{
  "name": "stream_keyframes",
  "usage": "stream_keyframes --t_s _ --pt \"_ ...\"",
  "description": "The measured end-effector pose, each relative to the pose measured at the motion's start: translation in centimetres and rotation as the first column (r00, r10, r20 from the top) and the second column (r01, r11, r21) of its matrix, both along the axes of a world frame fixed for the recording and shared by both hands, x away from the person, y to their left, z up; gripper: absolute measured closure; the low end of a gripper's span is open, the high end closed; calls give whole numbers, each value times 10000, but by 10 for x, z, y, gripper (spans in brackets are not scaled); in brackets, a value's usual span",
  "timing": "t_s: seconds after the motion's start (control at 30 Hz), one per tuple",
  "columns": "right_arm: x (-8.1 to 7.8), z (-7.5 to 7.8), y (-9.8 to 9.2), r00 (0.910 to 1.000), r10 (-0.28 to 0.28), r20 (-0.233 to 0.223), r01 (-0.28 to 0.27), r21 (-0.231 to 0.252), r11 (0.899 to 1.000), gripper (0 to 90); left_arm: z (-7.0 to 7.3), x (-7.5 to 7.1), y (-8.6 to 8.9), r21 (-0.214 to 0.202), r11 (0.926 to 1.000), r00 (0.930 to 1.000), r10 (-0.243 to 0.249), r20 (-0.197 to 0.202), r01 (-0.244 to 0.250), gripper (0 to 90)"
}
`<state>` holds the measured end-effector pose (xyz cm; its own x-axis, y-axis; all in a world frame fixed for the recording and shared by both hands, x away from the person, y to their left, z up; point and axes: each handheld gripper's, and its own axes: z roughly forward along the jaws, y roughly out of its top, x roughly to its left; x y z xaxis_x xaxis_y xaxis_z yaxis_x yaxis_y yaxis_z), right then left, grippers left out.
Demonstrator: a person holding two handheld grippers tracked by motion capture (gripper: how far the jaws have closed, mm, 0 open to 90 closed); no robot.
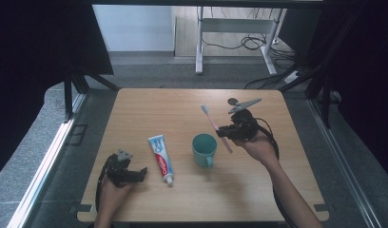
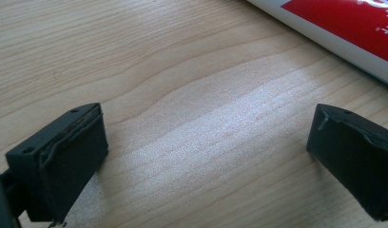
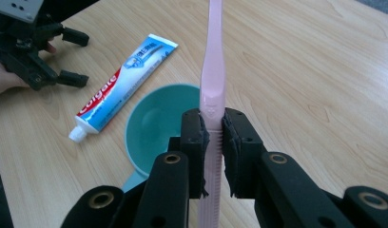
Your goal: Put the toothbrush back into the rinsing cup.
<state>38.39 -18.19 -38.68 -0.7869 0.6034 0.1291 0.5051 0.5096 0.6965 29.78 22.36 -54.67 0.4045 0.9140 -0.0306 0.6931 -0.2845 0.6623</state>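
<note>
Nearest us in the high view, we see the left claw (image 1: 140, 173) low on the wooden tabletop (image 1: 149, 104), close to its near edge, jaws spread wide apart with nothing between them. In the left gripper view bare wood lies between the jaws and the toothpaste tube (image 2: 344, 28) crosses the upper right corner. The tube (image 1: 161, 158) lies flat just beside that claw, cap toward the near edge. A teal cup (image 1: 204, 148) stands upright near the middle. Over it, the right claw (image 1: 223, 131) is clamped on a pink toothbrush (image 1: 215, 124), lifted off the wood, bristles pointing toward the far edge. We see open wood across the far left and the near right of the tabletop.
</note>
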Motion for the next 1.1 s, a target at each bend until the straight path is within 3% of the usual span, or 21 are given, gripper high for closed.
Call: stream_keyframes --t_s 0.5,1.1 --pt "4 8 21 9995 199 240 -206 294 9994 785 0 0 0 -10 10000 10000 6 4 -6 0" --pt "9 7 47 9982 257 536 -282 450 9986 785 0 0 0 -4 10000 10000 3 -5 -3 0"
